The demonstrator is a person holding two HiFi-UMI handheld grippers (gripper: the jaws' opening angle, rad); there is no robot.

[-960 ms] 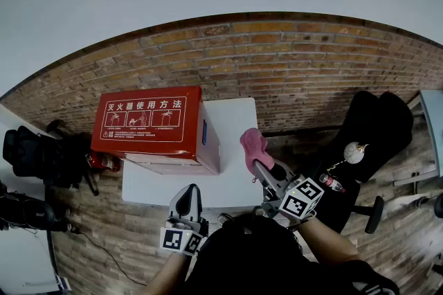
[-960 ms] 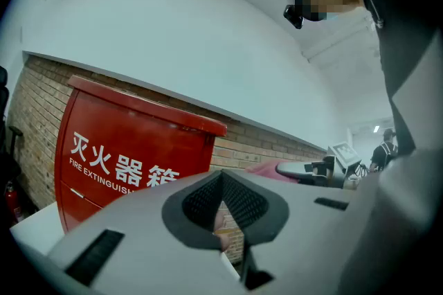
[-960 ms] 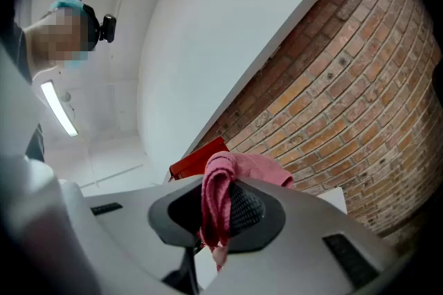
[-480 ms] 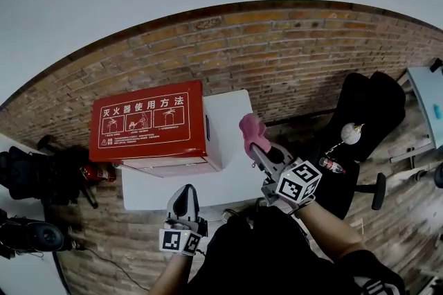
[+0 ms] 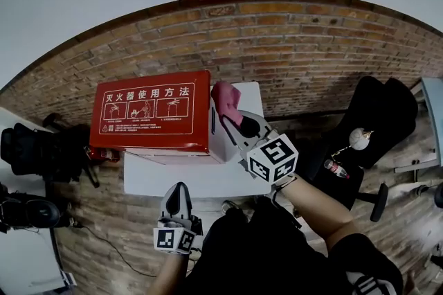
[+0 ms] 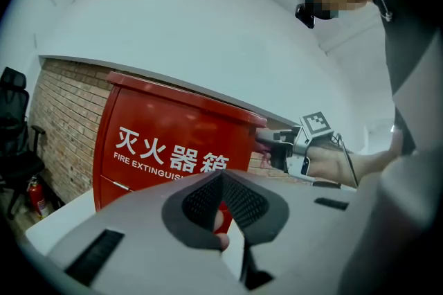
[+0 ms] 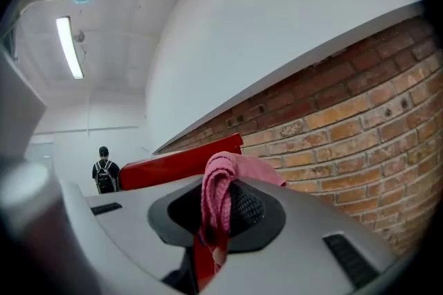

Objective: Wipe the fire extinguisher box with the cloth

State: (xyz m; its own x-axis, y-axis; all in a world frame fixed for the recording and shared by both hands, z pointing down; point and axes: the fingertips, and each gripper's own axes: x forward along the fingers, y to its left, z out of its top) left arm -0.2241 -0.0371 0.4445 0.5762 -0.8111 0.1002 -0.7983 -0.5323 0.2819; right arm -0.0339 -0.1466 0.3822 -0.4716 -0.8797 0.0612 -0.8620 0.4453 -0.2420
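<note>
Hanging nearest, the left gripper [image 5: 176, 207] has its jaws together on nothing. Beyond, the right gripper [image 5: 234, 122] pinches the pink cloth [image 5: 225, 98], seemingly soft and limp, at the top right edge of the rigid red fire extinguisher box [image 5: 149, 113] on the white table [image 5: 208, 179].

Brick wall [image 5: 291, 44] close behind box [image 5: 149, 110]; table [image 5: 208, 179] front free

Fire extinguisher box [image 6: 173, 141] front, "灭火器箱", "FIRE EXTINGUI…"; top, "灭火器使用方法"
</note>
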